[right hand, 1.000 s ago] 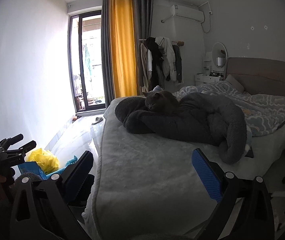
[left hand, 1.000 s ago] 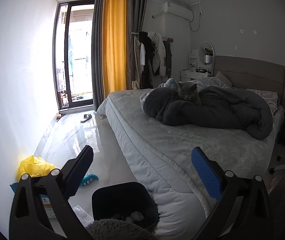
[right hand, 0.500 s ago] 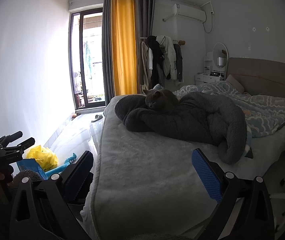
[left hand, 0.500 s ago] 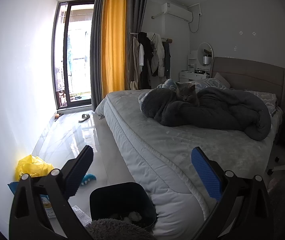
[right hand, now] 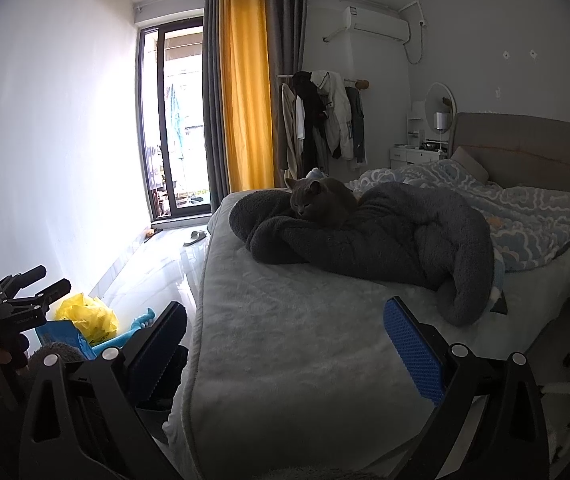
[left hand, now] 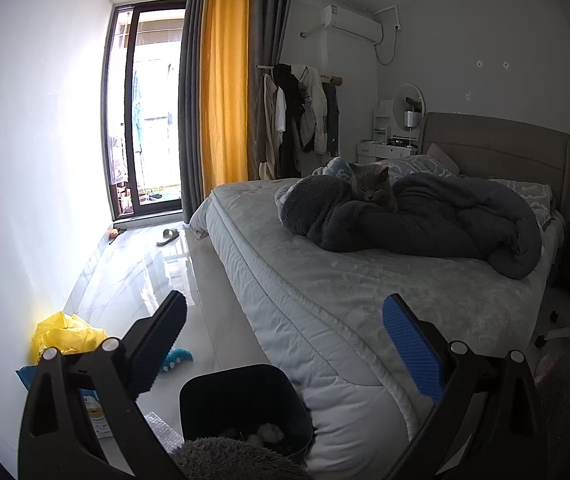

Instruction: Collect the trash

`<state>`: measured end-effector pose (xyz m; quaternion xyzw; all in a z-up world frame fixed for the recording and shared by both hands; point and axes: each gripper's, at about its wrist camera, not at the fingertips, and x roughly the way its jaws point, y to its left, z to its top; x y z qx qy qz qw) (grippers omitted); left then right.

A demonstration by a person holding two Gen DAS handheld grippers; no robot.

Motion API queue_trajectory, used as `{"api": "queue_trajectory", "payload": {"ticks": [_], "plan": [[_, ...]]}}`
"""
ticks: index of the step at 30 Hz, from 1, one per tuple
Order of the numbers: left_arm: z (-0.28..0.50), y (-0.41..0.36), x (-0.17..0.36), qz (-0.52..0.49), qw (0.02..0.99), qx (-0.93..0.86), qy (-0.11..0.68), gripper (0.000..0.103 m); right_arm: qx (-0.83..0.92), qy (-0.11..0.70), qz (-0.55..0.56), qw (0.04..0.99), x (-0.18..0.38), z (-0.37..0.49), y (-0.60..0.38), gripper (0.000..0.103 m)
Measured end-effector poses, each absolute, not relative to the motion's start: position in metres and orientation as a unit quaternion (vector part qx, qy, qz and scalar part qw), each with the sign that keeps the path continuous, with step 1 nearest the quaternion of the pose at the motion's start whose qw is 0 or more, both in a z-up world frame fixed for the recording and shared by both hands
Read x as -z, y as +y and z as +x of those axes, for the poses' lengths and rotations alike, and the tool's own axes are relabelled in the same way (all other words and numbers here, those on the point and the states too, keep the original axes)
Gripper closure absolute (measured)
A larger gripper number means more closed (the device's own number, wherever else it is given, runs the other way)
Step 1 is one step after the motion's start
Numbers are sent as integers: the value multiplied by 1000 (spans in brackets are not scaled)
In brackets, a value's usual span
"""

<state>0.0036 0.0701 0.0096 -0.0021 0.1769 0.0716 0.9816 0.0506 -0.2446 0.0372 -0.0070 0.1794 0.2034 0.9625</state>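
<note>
Both grippers, left [left hand: 283, 344] and right [right hand: 285, 346], are spread and empty, so pickup is pending: next, lower one to the yellow bag [left hand: 65, 336] beside the bin [left hand: 245, 404].

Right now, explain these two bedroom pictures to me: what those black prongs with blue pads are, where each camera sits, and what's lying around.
No robot here: a person carries a two-finger tool in each hand, each with a camera looking along its fingers. In the left camera's picture, the left tool is open and empty, above a dark bin beside the bed. In the right camera's picture, the right tool, also open and empty, faces the bed. A grey cat lies on a dark blanket. On the floor: a yellow bag and blue packaging.
</note>
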Motion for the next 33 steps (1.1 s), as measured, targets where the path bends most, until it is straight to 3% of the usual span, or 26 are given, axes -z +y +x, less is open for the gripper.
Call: {"api": "queue_trajectory", "payload": {"ticks": [33], "plan": [[4, 70, -10, -2, 982, -71, 177, 3, -199, 181, -4, 963, -36, 45, -240, 3]]}}
